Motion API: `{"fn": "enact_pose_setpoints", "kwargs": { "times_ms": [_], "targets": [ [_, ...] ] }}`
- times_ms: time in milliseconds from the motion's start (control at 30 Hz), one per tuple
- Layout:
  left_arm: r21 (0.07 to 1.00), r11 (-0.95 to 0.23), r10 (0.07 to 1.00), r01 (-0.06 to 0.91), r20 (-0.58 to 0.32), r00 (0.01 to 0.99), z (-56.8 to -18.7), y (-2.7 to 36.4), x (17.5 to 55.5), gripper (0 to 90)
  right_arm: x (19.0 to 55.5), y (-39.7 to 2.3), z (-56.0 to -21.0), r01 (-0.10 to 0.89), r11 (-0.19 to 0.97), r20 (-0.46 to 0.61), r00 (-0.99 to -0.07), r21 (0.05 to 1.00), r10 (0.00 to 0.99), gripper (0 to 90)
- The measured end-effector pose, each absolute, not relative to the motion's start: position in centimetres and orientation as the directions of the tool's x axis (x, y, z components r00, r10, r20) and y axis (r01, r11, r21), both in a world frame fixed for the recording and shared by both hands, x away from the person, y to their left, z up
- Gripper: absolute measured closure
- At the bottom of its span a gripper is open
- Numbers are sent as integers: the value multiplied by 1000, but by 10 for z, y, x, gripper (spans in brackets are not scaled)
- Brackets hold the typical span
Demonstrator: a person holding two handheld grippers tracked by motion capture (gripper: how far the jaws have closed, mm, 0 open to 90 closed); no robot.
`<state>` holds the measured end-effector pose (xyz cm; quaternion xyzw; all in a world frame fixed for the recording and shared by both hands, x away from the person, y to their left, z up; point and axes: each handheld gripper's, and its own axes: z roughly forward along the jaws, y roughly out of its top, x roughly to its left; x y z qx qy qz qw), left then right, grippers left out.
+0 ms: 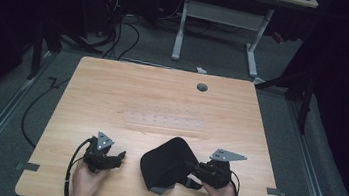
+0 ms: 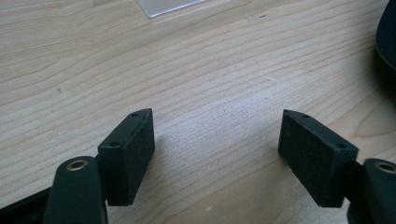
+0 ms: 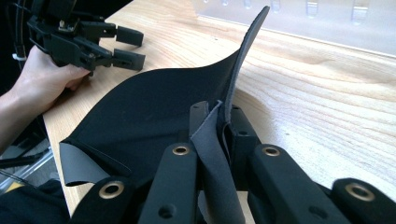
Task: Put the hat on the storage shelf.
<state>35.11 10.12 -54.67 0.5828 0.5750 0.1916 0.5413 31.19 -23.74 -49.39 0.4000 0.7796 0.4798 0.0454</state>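
My right gripper (image 3: pixel 219 121) is clenched on a black mouse pad (image 1: pixel 167 163) with a grey underside, its edge lifted, long axis toward one o'clock.

Table (image 1: pixel 113 90): light wood top, grey grommet (image 1: pixel 202 87) near far edge | Floor (image 1: pixel 10 108): grey carpet, black cables (image 1: pixel 124 36) | Beyond: white-legged desk (image 1: pixel 223 13) | Surround: dark, unlit; light falls on the tabletop.

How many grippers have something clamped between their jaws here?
1. The right gripper is shut on an edge of the black cloth, near the table's front edge. The left gripper is open over bare wood.
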Motion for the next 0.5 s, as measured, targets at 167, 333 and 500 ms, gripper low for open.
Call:
{"fn": "enact_pose_setpoints", "kwargs": {
  "times_ms": [167,333,500],
  "targets": [
    [852,233,876,469,-393,280,-547,100,351,232,314,-241,-490,576,210,311,-673,790,671,838],
    [853,224,874,472,-390,290,-547,100,351,228,318,-245,-483,573,186,317,-662,798,679,839],
    [852,227,873,472,-393,289,-547,100,352,235,322,-251,-480,584,156,344,-650,797,677,839]
  ]
}}
